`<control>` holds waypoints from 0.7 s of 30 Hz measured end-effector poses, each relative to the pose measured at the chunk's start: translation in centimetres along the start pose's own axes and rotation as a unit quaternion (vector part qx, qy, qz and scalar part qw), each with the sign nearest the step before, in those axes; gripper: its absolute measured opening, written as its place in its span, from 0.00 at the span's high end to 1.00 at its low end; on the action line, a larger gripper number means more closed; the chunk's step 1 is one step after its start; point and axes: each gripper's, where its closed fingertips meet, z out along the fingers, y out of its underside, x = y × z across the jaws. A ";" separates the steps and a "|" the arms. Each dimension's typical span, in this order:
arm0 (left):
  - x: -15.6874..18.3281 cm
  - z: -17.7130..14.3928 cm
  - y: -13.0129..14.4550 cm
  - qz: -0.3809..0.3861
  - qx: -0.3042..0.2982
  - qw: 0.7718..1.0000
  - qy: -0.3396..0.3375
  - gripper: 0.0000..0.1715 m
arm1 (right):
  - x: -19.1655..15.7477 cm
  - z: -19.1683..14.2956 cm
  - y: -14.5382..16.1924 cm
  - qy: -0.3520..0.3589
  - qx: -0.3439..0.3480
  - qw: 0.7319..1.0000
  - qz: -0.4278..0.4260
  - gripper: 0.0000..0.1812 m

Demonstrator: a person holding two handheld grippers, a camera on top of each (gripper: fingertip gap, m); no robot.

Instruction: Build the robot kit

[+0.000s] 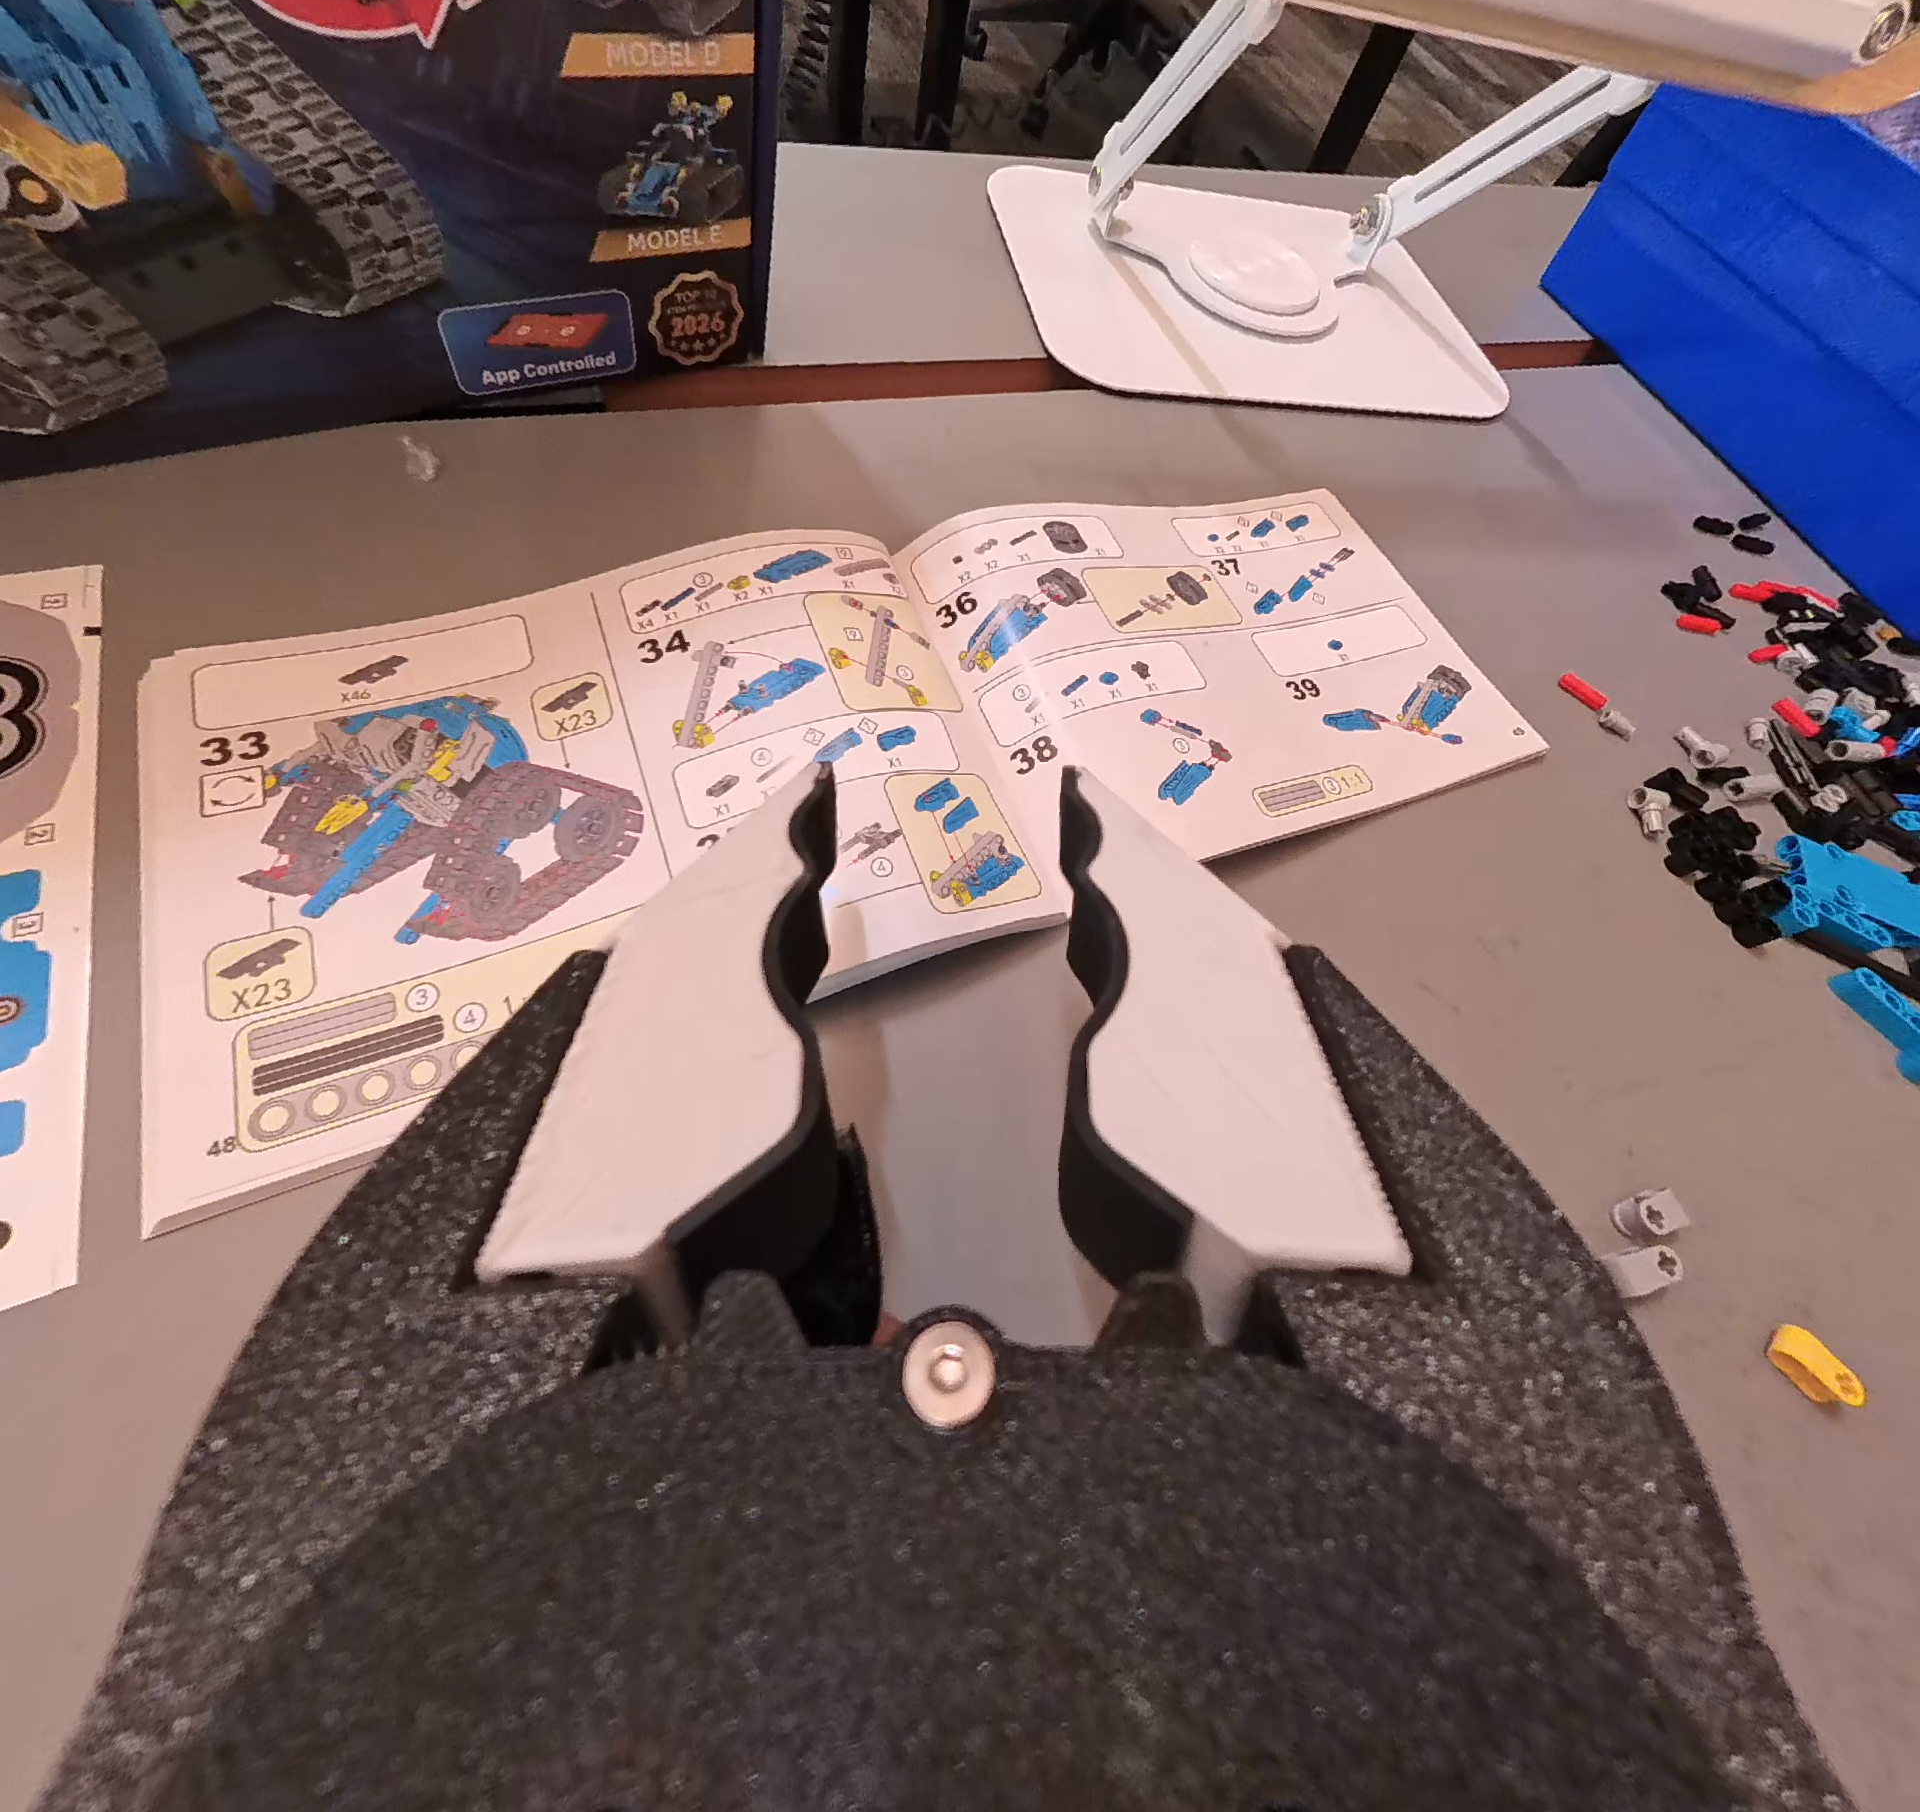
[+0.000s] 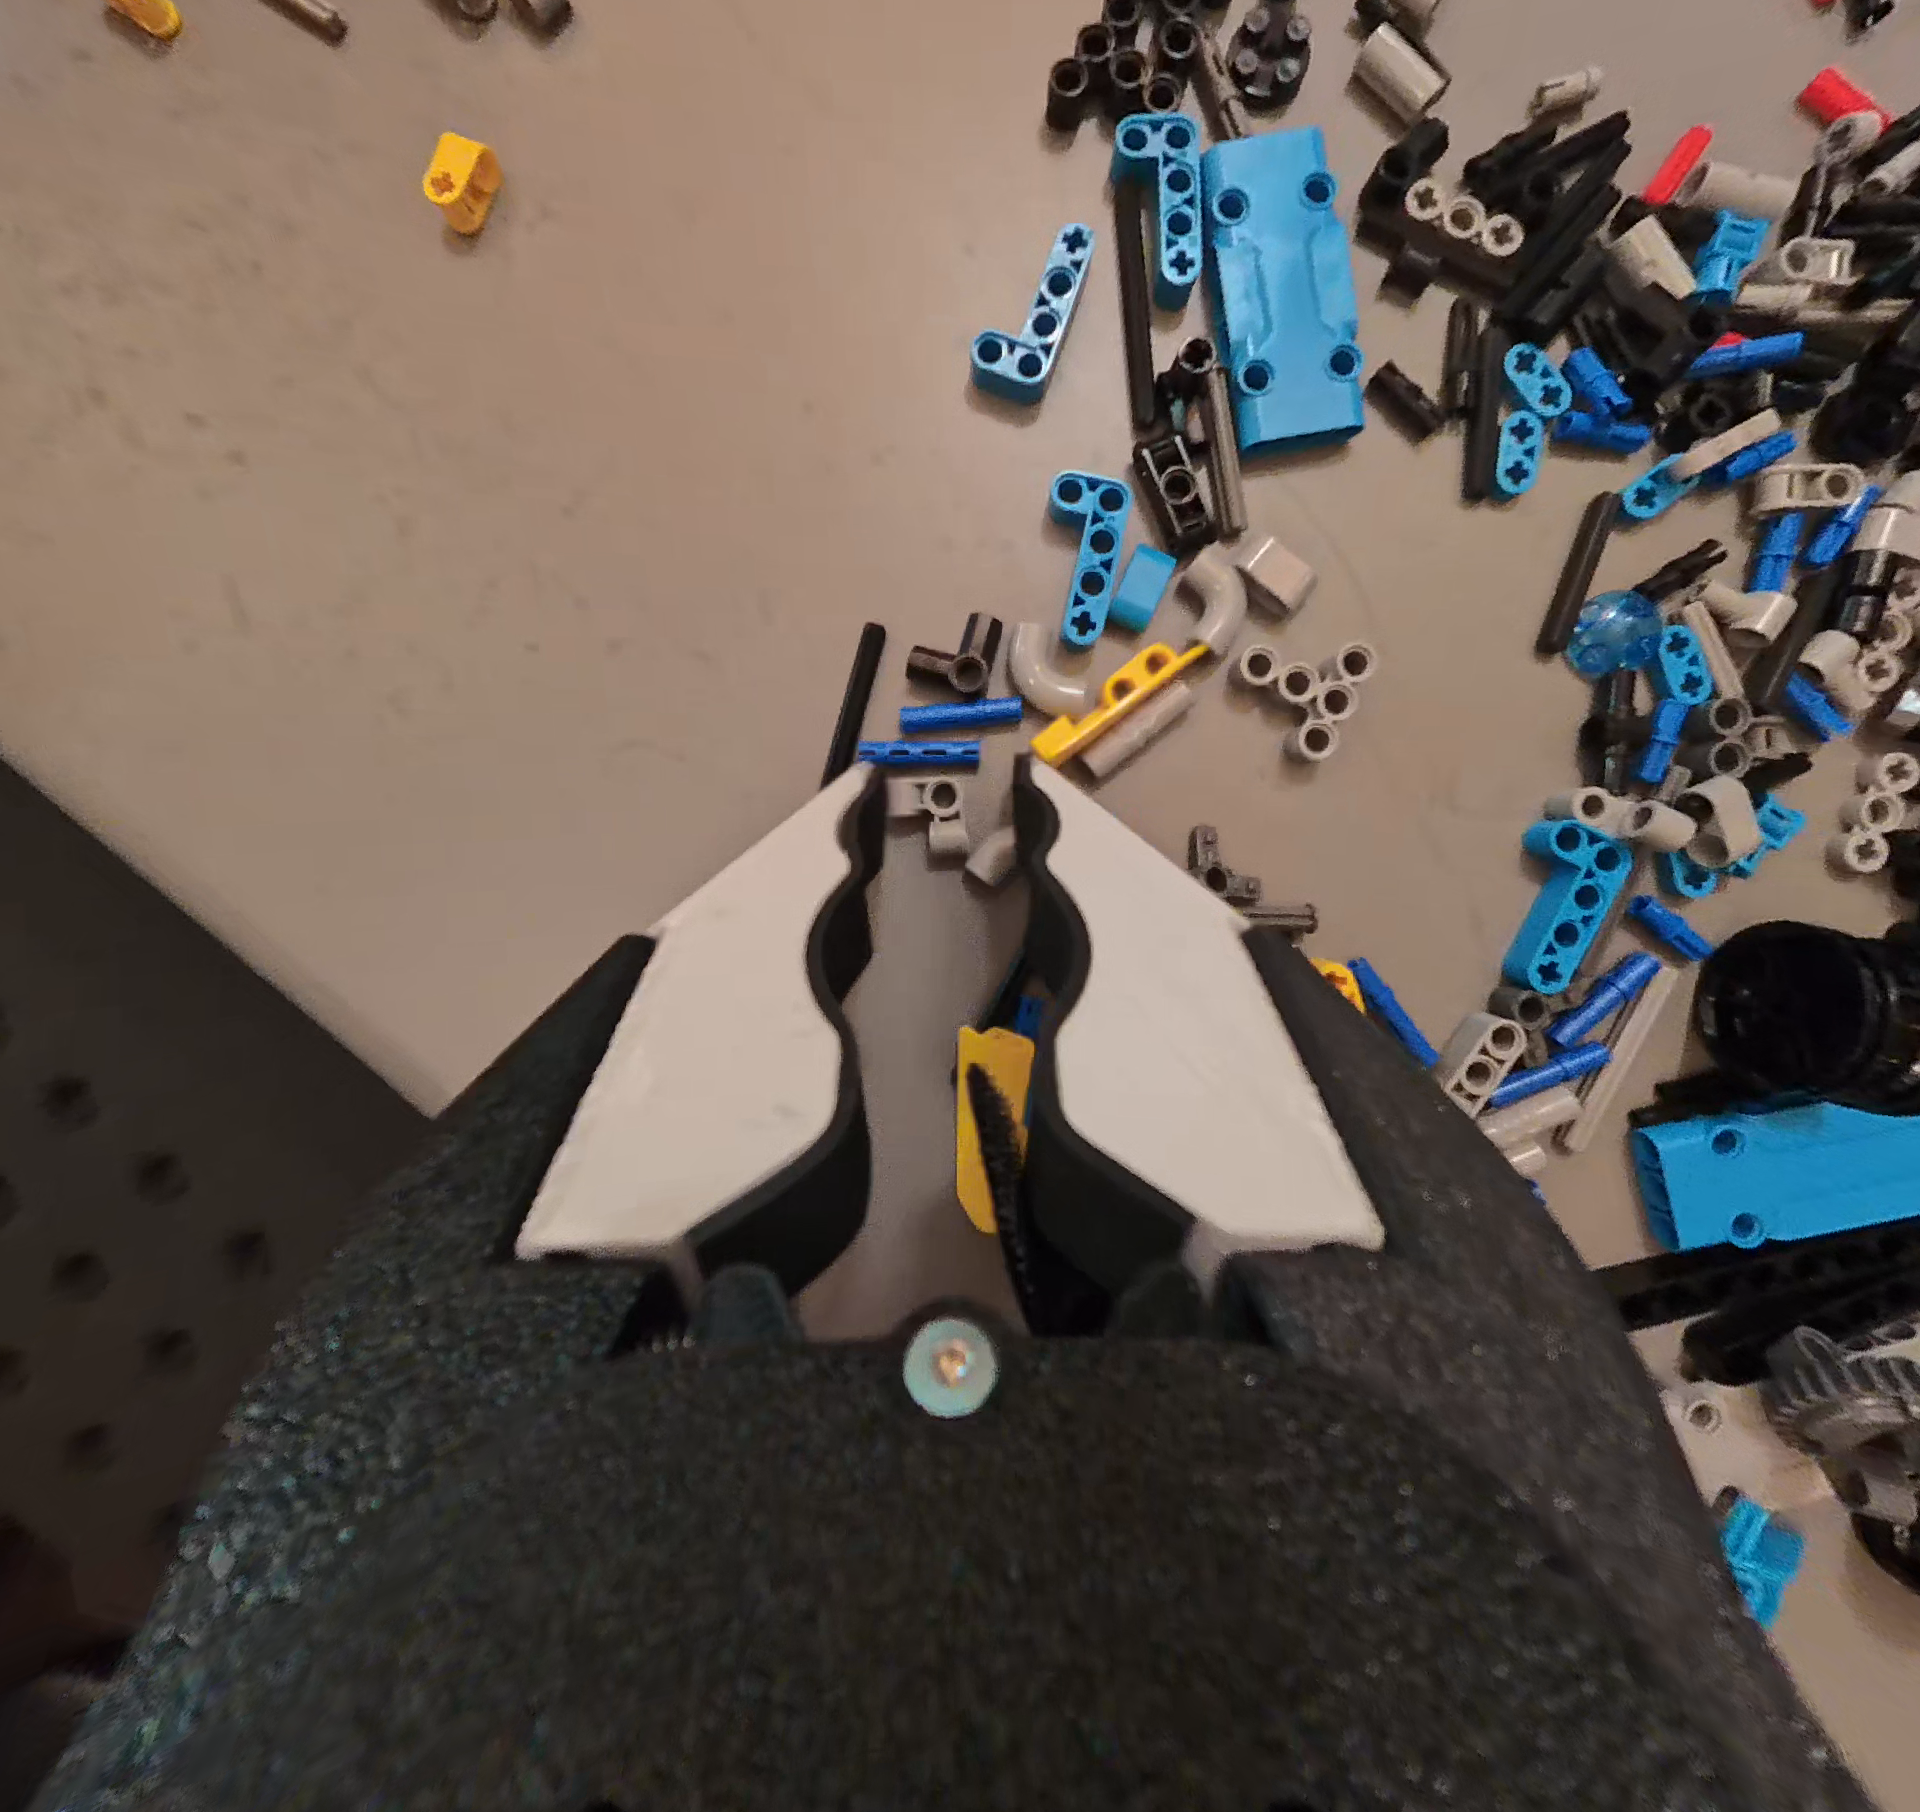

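My left gripper (image 1: 948,775) is open and empty, held above the near edge of an open instruction booklet (image 1: 436,827) that lies flat on the grey table. My right gripper (image 2: 945,770) is open, its jaws a narrow gap apart, low over small grey connector pieces (image 2: 940,804) at the near edge of a spread of loose building-toy parts. Two blue pins (image 2: 958,715) and a yellow beam (image 2: 1117,692) lie just beyond its tips. A yellow part (image 2: 987,1118) shows on the table between its fingers, partly hidden.
A toy-set box (image 1: 416,152) stands at the back left, with a white stand (image 1: 1247,308) and a blue bin (image 1: 1766,287) at the back right. A sticker sheet (image 1: 42,931) lies at the left. Loose parts (image 1: 1787,775) cover the right. The table edge (image 2: 208,921) runs at lower left. Tip to tip, the grippers are about 35 centimetres apart.
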 end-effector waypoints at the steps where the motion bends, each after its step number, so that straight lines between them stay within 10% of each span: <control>1: 0.0 0.0 0.0 0.000 -0.001 1.000 0.001 0.75 | -0.1 0.1 0.1 0.000 -0.004 1.000 0.002 0.85; 15: 0.1 0.1 0.1 0.000 -0.002 1.000 0.002 0.75 | -0.2 0.2 -0.1 0.012 -0.020 1.000 -0.007 0.87; 21: -0.7 0.0 -0.1 -0.009 0.000 1.000 -0.003 0.75 | -4.0 -1.0 -6.0 -0.012 0.061 0.997 -0.052 0.87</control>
